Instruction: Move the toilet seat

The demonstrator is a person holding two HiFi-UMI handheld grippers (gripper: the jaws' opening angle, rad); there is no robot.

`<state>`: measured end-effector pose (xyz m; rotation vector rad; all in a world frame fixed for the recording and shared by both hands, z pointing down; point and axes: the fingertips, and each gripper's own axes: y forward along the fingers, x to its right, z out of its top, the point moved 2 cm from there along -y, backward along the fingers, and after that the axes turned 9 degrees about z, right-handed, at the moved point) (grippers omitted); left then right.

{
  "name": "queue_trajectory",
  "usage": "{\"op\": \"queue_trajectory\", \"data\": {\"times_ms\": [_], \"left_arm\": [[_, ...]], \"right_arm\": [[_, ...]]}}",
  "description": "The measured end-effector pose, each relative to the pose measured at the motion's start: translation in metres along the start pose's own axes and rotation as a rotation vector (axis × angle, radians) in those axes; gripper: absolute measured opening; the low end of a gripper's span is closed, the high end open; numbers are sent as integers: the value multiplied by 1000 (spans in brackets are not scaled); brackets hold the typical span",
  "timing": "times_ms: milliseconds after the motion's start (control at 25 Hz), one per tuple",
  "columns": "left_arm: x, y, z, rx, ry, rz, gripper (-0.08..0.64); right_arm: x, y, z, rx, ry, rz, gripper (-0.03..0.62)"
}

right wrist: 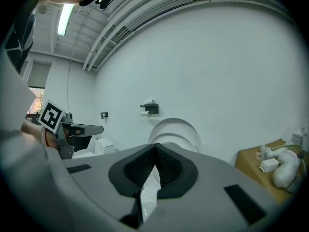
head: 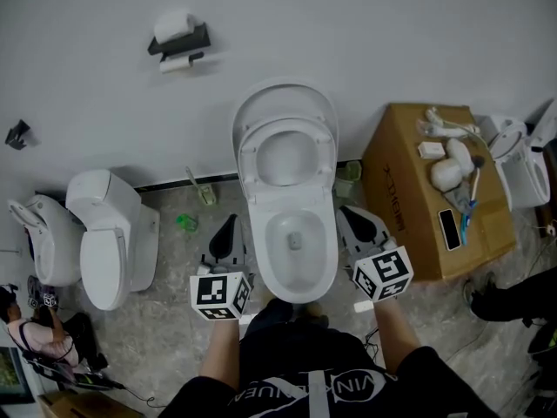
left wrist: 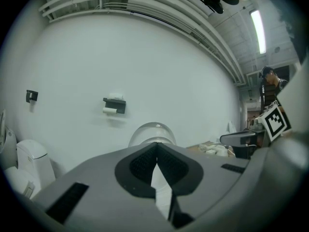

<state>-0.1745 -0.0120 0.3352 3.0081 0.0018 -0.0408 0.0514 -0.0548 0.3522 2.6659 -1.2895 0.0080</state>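
Observation:
The white toilet (head: 291, 242) stands against the wall in the middle of the head view. Its ring seat (head: 287, 174) and lid (head: 285, 101) are tipped up toward the wall, so the bowl lies bare. My left gripper (head: 228, 229) hovers beside the bowl's left flank and my right gripper (head: 350, 216) beside its right flank; neither touches the toilet. Both are shut with nothing between the pads. In the left gripper view the gripper (left wrist: 156, 148) points at the raised lid (left wrist: 152, 131). In the right gripper view the gripper (right wrist: 155, 149) faces the same lid (right wrist: 175, 128).
A second toilet (head: 111, 238) and a third (head: 39, 233) stand at the left. A cardboard box (head: 405, 190) carrying white parts sits right of the bowl, with another toilet (head: 522, 168) beyond. A paper holder (head: 178, 42) hangs on the wall. A person (head: 39, 333) sits at lower left.

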Motion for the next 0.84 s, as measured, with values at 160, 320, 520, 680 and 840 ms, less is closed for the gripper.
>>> {"op": "queue_trajectory", "data": {"times_ms": [160, 320, 520, 680, 840], "left_arm": [[1, -1, 1, 4, 5, 0, 3], [2, -3, 3, 13, 25, 0, 3], [-1, -3, 10, 31, 47, 7, 3], [-1, -2, 14, 39, 45, 11, 3], [-1, -1, 13, 38, 44, 11, 3]], "right_arm": [[-1, -1, 0, 1, 0, 2, 9], [-2, -1, 0, 5, -7, 6, 9], [-3, 0, 2, 14, -11, 11, 8], [-1, 2, 5, 18, -10, 15, 9], [-2, 3, 4, 15, -11, 25, 9]]}}
